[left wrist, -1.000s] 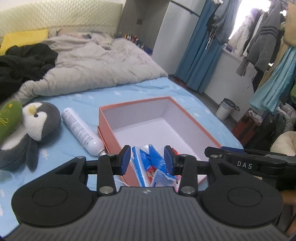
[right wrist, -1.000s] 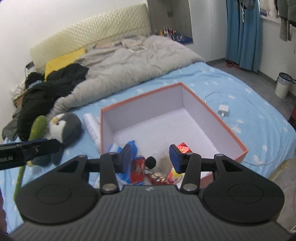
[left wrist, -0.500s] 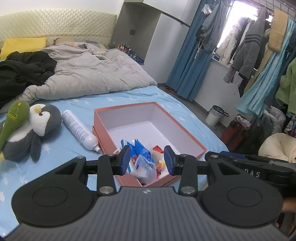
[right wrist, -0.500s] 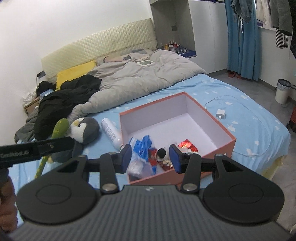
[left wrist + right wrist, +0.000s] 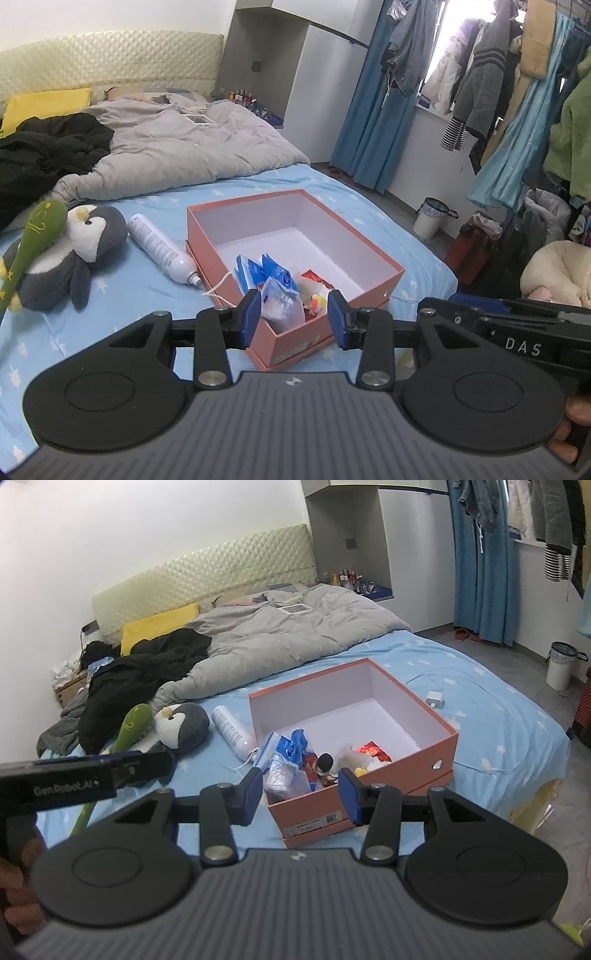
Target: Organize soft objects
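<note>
A penguin plush (image 5: 74, 251), white spray bottle (image 5: 160, 249) and grey duvet (image 5: 177, 151) lie beside the orange box (image 5: 369, 291), which holds crinkly packets (image 5: 275, 288). Left claw (image 5: 291, 319) and right claw (image 5: 301, 794) hang spread, empty.

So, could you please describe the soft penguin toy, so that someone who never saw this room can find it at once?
Start at the open orange cardboard box on the blue star-patterned bedsheet. On the side away from the white charger lies a white spray bottle, and just past it the grey and white plush penguin. A green plush club leans on it; only the penguin has a white face and yellow beak.
</note>
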`<state>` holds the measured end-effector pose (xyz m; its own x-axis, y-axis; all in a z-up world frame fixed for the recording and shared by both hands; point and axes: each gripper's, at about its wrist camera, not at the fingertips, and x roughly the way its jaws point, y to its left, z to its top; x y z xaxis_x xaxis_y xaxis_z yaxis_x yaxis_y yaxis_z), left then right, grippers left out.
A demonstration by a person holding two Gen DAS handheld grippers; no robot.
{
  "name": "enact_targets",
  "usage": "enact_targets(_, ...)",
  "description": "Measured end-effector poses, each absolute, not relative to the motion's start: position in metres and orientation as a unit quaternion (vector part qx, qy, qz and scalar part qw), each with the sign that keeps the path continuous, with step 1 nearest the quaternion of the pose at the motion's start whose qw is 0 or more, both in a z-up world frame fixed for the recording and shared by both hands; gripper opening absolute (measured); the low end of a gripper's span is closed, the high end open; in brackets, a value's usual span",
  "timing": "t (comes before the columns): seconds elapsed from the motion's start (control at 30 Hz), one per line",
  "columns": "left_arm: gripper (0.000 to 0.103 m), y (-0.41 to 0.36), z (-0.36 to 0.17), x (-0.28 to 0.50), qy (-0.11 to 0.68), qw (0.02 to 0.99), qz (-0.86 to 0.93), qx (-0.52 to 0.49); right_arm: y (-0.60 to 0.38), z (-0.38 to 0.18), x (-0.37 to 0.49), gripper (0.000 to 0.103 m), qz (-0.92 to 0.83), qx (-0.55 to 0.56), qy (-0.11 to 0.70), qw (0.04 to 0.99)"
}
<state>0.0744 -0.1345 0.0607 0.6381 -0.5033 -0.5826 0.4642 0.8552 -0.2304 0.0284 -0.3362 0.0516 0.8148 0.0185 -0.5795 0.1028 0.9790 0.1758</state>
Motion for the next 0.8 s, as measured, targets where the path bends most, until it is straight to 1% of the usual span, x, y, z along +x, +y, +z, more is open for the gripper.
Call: enact_targets(0.8,0.045,-0.126,0.055,0.052,0.322,0.913,-0.25,-0.029,-0.327,0.043,0.006,0.048,-0.022,0.092,0.292,0.952)
